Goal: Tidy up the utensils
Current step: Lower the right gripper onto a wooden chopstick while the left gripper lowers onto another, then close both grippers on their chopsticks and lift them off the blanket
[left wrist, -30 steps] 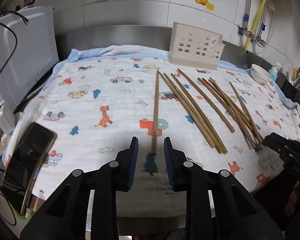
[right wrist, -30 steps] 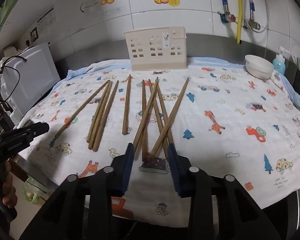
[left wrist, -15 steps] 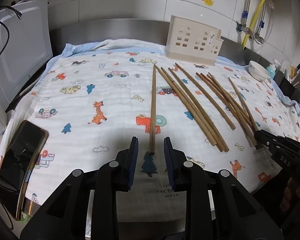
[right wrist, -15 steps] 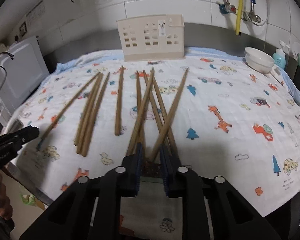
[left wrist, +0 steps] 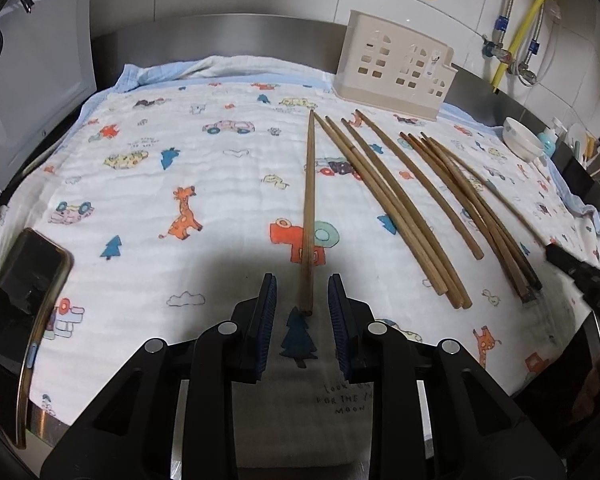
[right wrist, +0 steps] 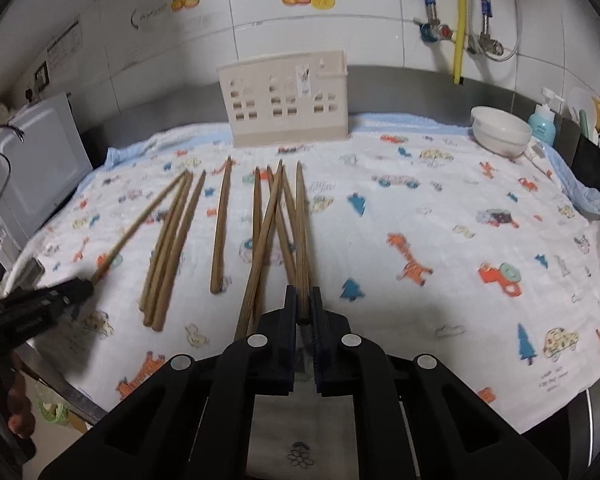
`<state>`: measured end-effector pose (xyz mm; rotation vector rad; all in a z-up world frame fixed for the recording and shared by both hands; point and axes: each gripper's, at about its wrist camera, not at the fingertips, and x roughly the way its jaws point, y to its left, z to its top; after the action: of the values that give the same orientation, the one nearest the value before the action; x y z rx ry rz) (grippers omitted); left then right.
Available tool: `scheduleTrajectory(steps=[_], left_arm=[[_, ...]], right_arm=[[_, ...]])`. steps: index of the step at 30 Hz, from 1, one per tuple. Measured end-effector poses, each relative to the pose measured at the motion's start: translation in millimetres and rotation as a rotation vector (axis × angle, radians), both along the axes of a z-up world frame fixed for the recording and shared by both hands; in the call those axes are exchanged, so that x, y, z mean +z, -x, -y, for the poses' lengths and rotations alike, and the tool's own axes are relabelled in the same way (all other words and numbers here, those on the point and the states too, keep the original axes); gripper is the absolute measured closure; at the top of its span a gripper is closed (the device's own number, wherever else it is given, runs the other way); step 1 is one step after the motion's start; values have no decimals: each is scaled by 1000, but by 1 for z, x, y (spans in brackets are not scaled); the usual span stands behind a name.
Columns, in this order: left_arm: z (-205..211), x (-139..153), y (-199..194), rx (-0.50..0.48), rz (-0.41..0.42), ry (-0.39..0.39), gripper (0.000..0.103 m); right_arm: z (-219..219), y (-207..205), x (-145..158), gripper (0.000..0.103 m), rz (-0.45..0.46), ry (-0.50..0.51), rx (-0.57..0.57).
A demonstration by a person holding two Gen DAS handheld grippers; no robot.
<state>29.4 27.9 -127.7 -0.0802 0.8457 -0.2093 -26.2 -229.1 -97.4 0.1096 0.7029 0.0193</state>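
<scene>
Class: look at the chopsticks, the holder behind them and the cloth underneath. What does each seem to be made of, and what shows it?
Chopsticks: probably wood or bamboo, matte brown with a faint lengthwise grain.
Holder: likely moulded plastic, smooth cream walls with neat cut-out windows.
Cloth: soft woven cotton, it seems, with a crinkled, ribbed surface and printed cartoon animals and cars.

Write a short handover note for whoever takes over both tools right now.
Right tool: just closed, shut on the near end of one chopstick from the crossed pile.
Left tool: open, straddling the near end of the single chopstick, not gripping.
The other chopsticks lie on the printed cloth.
The beige holder at the back looks empty. Nothing is stored yet; all chopsticks still need to go in.
</scene>
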Motion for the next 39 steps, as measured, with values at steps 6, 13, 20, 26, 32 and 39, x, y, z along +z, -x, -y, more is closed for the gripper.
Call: scheduleTrajectory(steps=[6, 13, 20, 26, 32, 39], left_arm=[[10, -3, 0, 9, 31, -89, 87], [12, 9, -2, 6, 47, -94, 97], [10, 60, -3, -28, 168, -63, 98], [16, 94, -21, -44, 219, -43, 97], [33, 124, -43, -74, 294, -87, 98], [47, 154, -63, -108, 344, -115, 98]], right_arm=[[10, 1, 28, 97, 68, 11, 5], [18, -7, 65, 97, 145, 49, 42], [36, -30, 120, 97, 213, 55, 109], [47, -61, 159, 97, 229, 56, 168], [58, -101, 198, 97, 241, 68, 186], [59, -142, 249, 97, 290, 104, 175]])
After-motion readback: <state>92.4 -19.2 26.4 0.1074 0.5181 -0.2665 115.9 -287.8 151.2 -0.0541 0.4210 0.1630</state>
